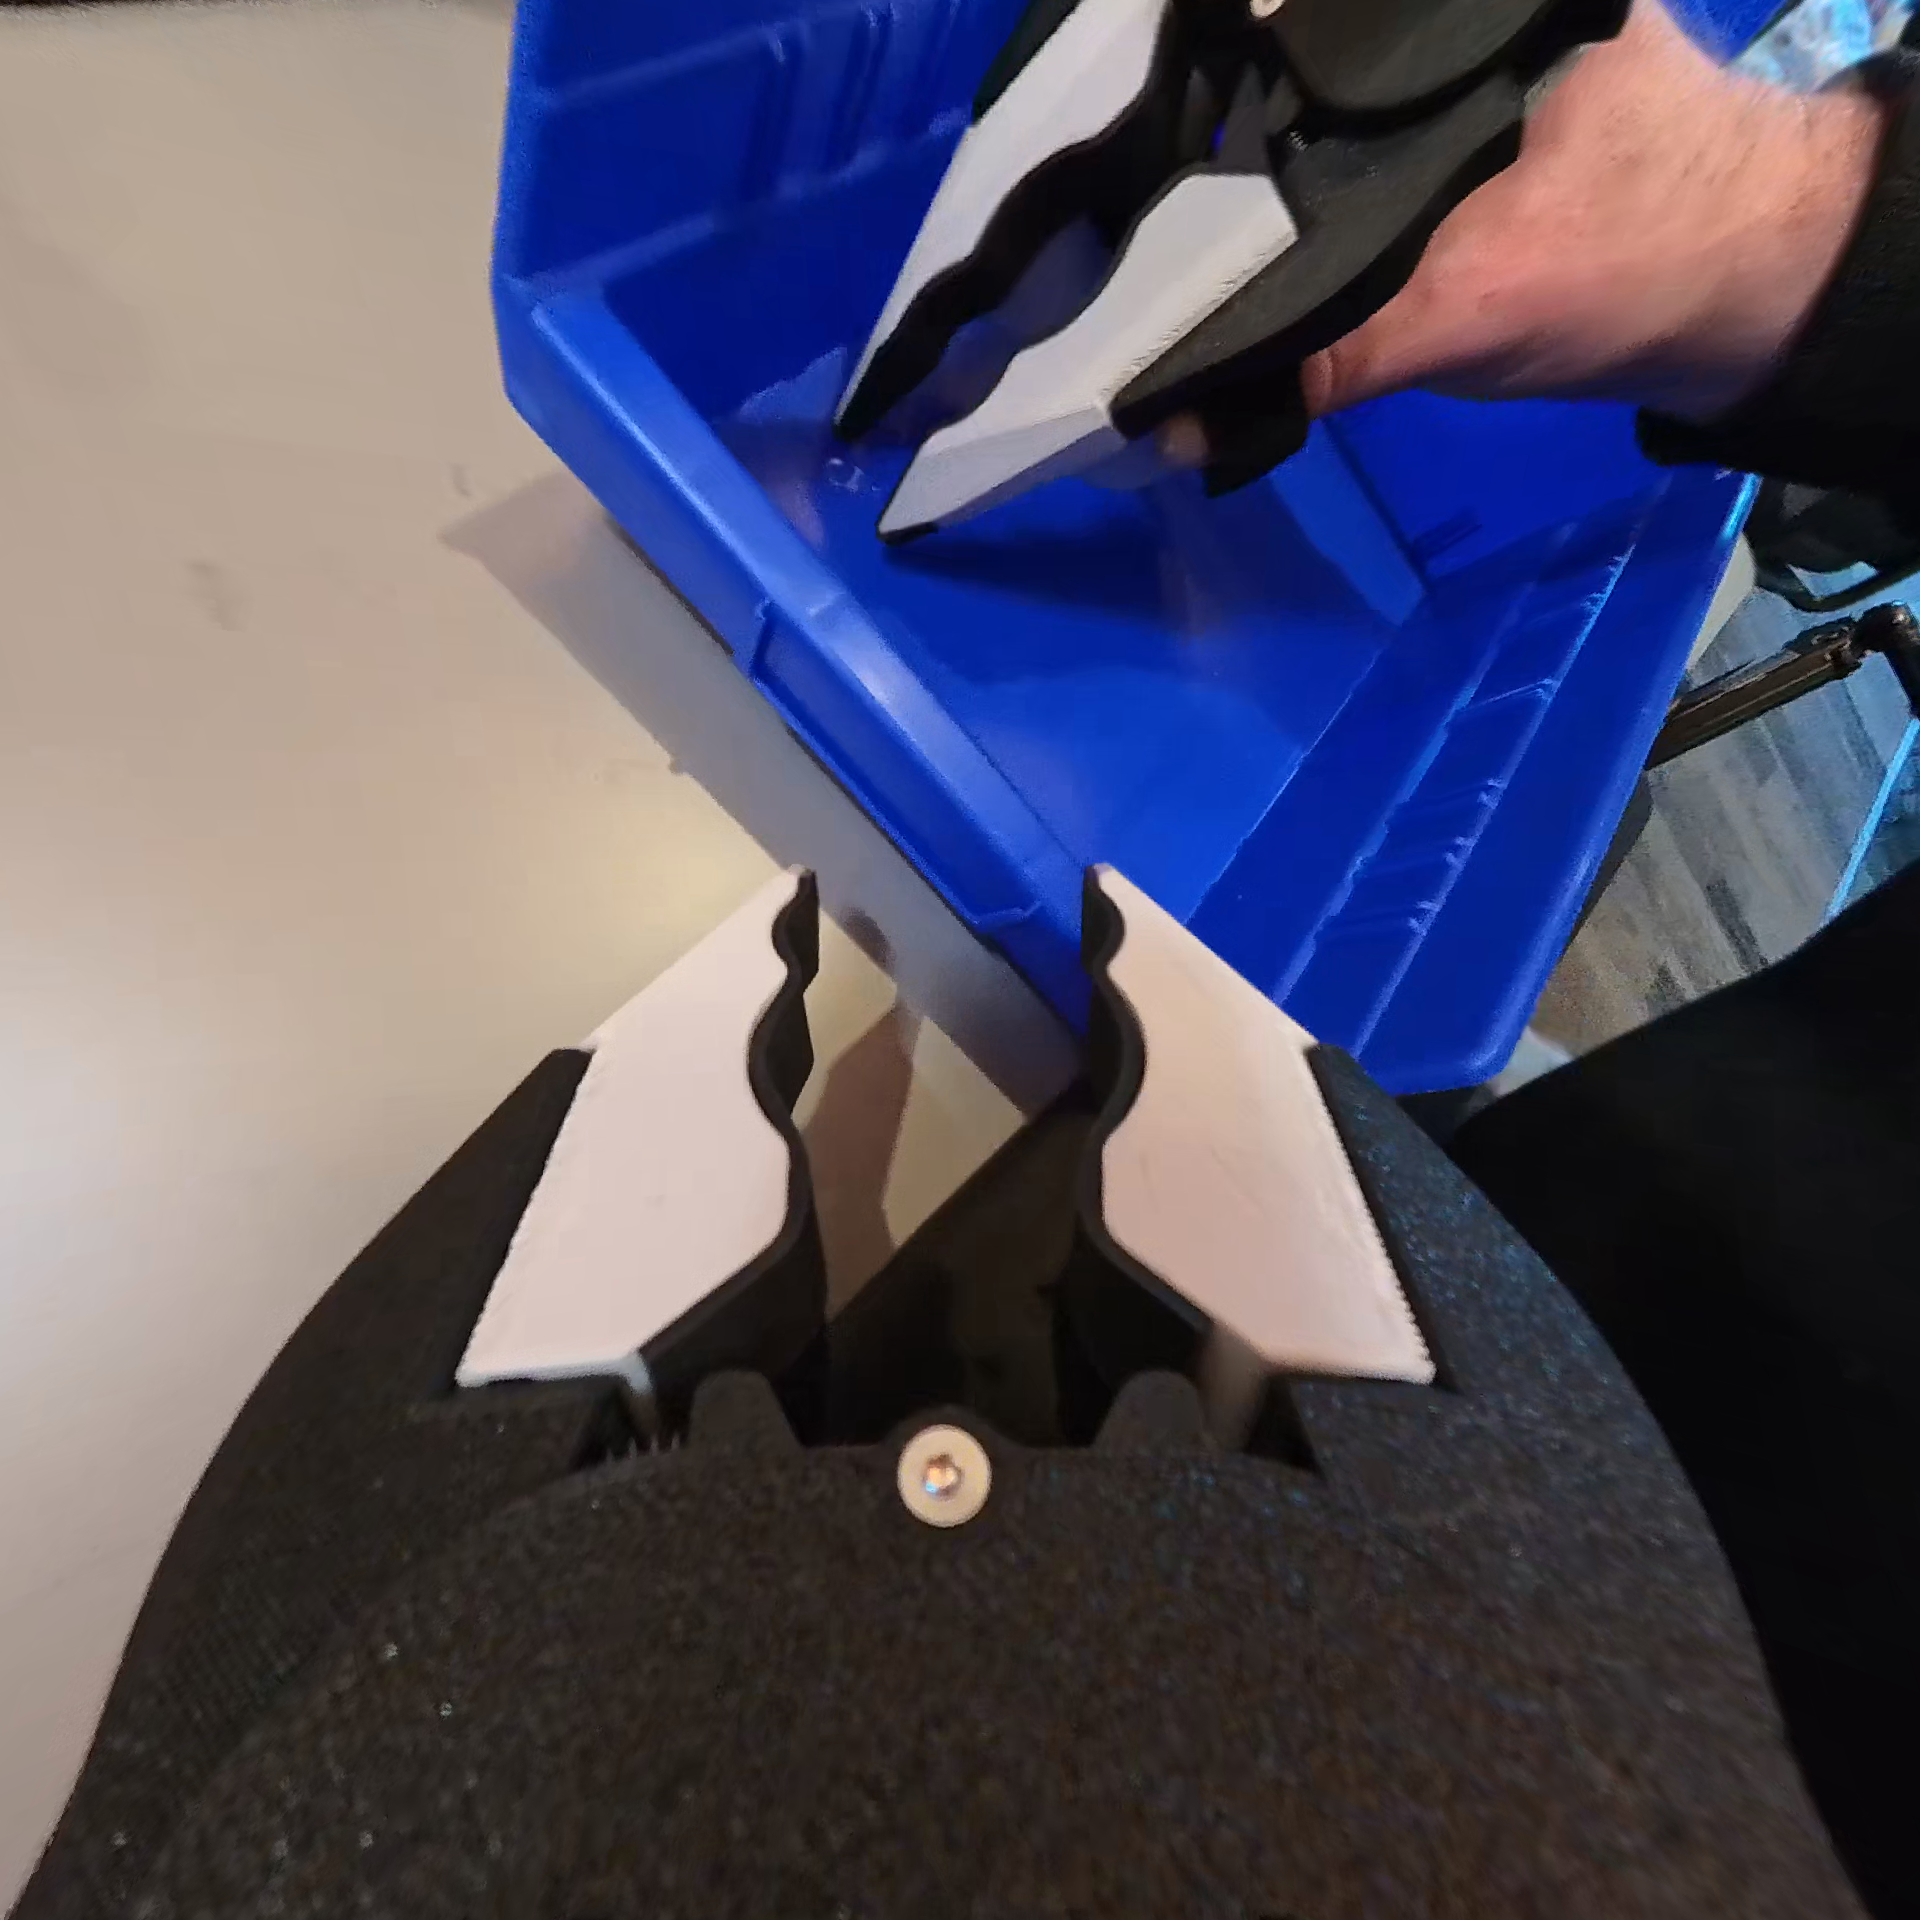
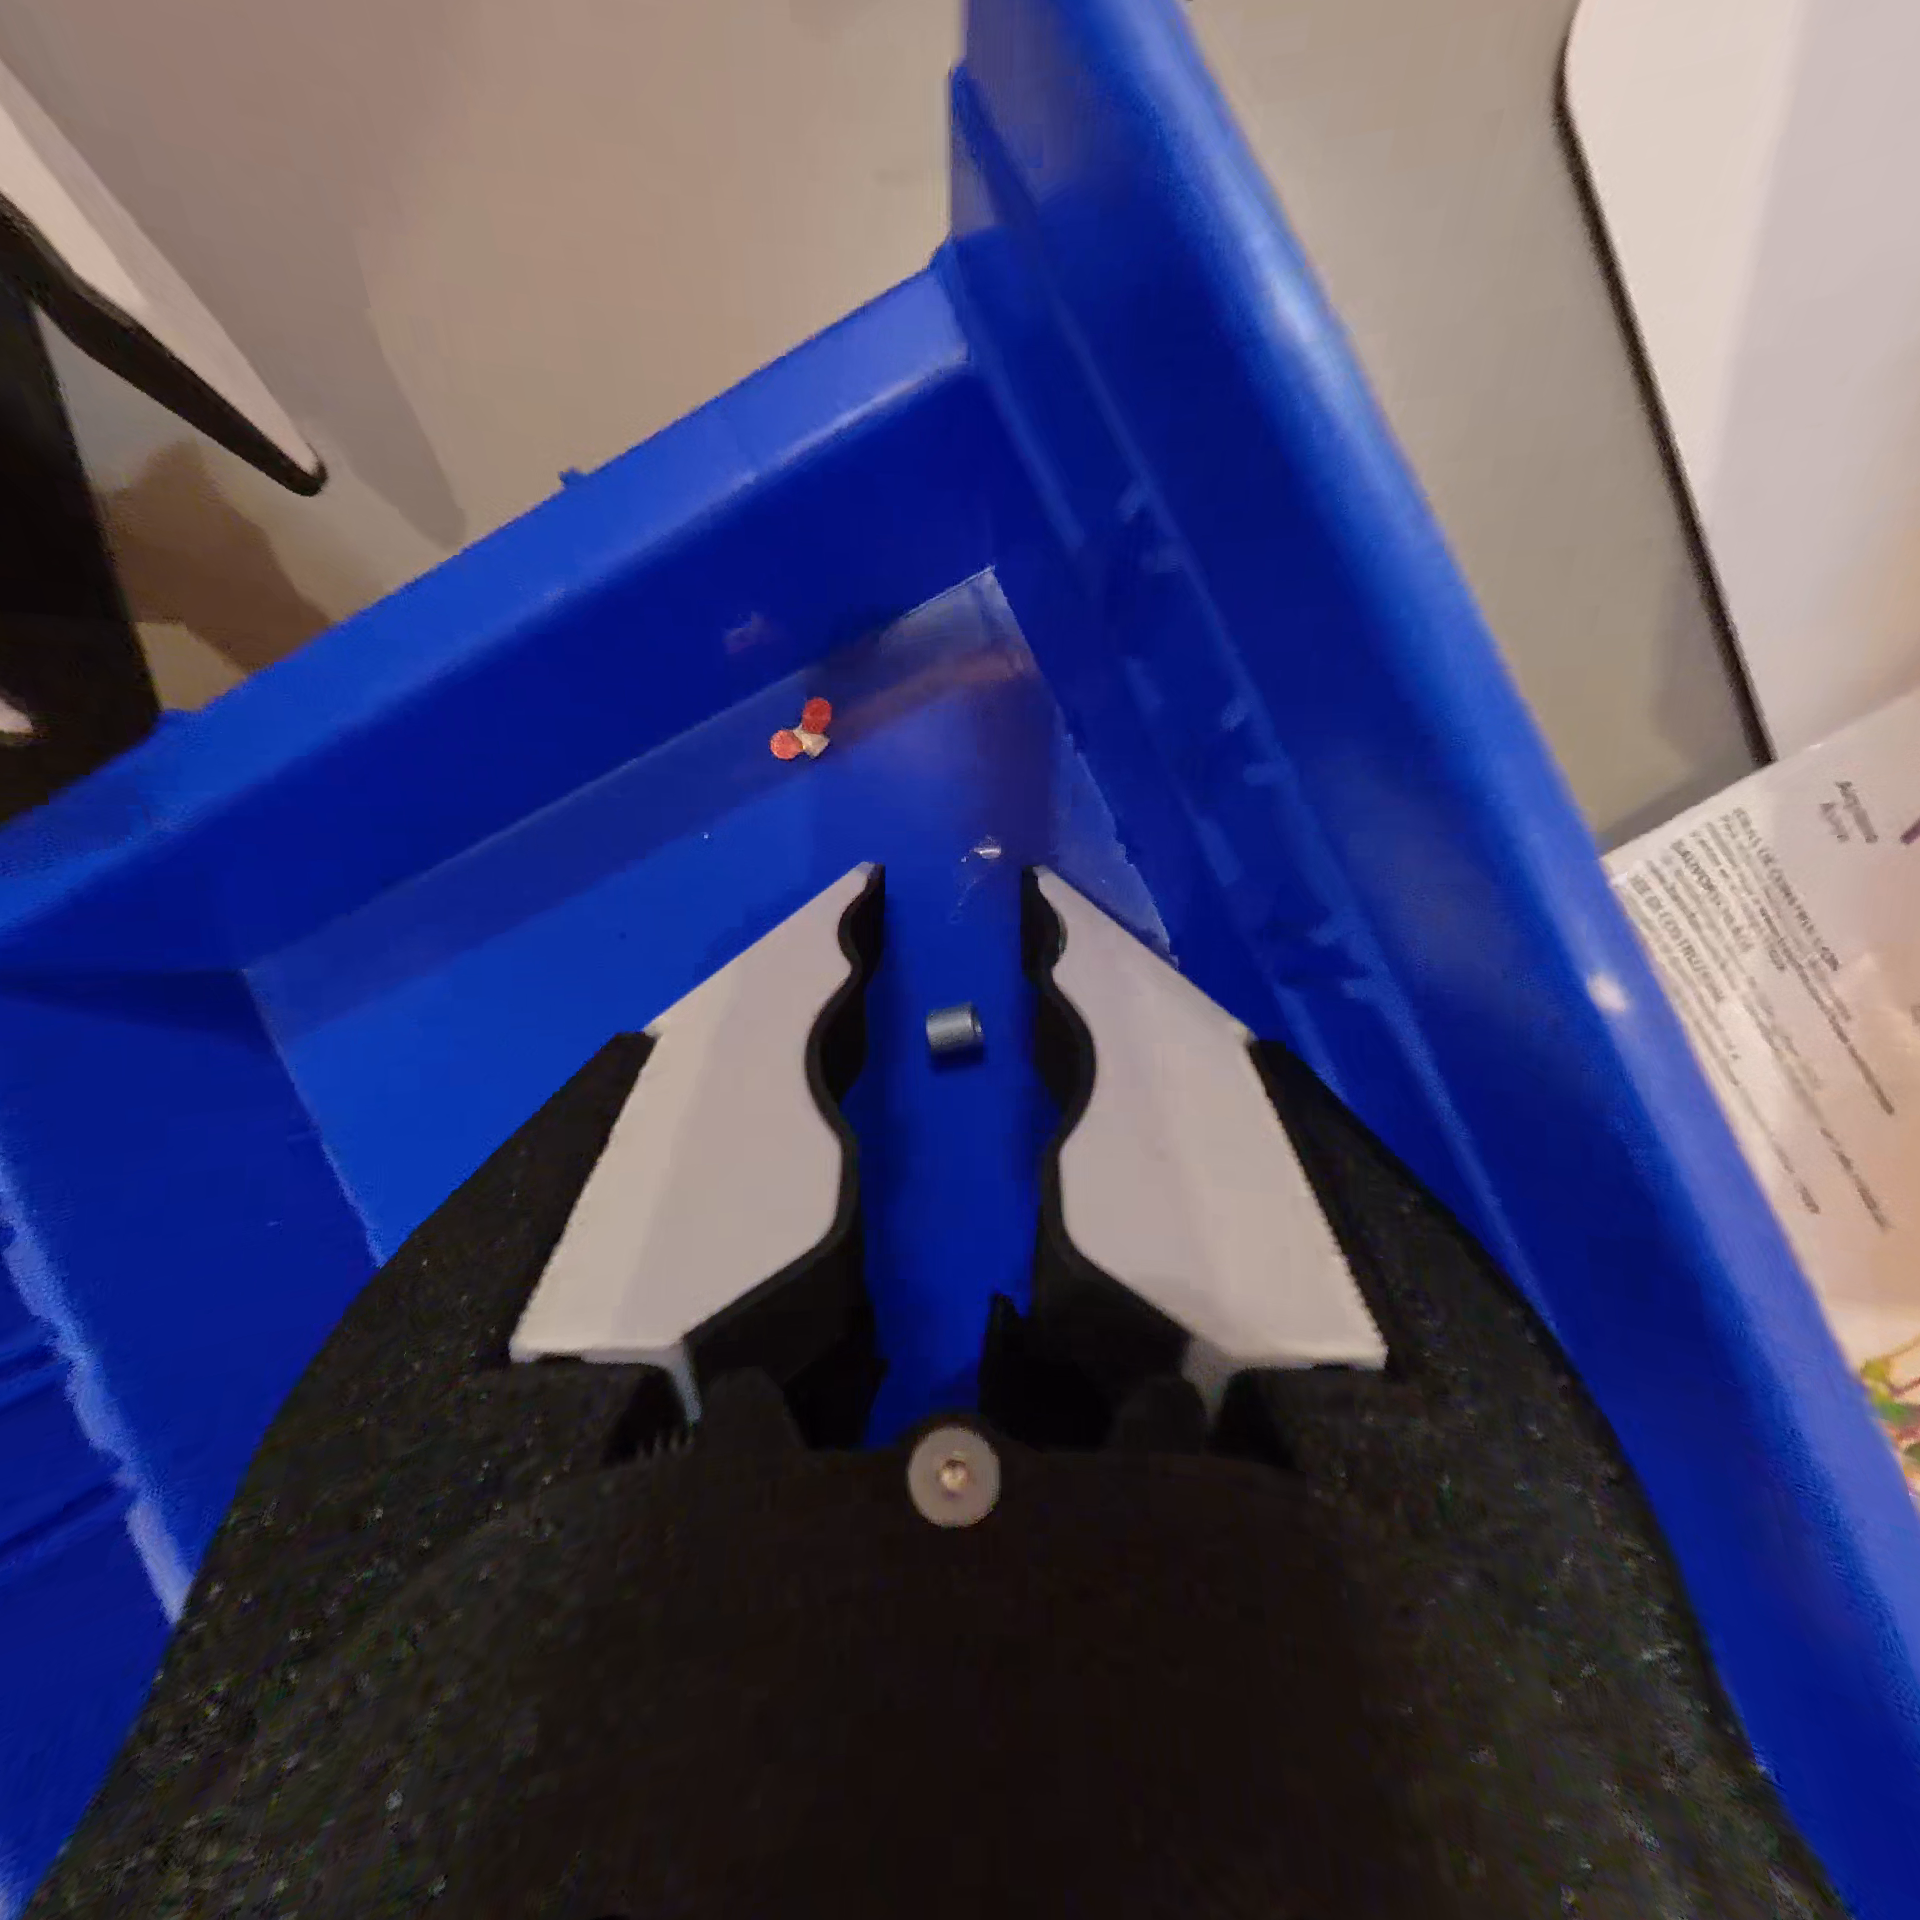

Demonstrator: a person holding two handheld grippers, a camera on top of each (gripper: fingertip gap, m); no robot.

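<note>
A blue plastic bin (image 1: 665, 416) stands on a pale table (image 1: 260, 675). My left gripper (image 1: 948, 894) is open and empty, just outside the bin's low front rim near its corner. My right gripper (image 2: 951, 871) is open inside the bin (image 2: 623, 623), tips down near the floor. A small grey metal cylinder (image 2: 945, 1034) lies on the bin floor between its fingers, untouched. A tiny red and silver part (image 2: 800, 732) lies beyond it by the front wall. In the left wrist view the right gripper (image 1: 868, 478) reaches into the bin, held by a hand (image 1: 1621, 239).
A printed paper sheet (image 2: 1787, 987) lies on the table right of the bin. The left gripper's black finger (image 2: 187, 405) shows at the left edge of the right wrist view. A floor and dark metal stand (image 1: 1787, 665) show past the table edge. My right fingertips sit around 12 cm from my left ones.
</note>
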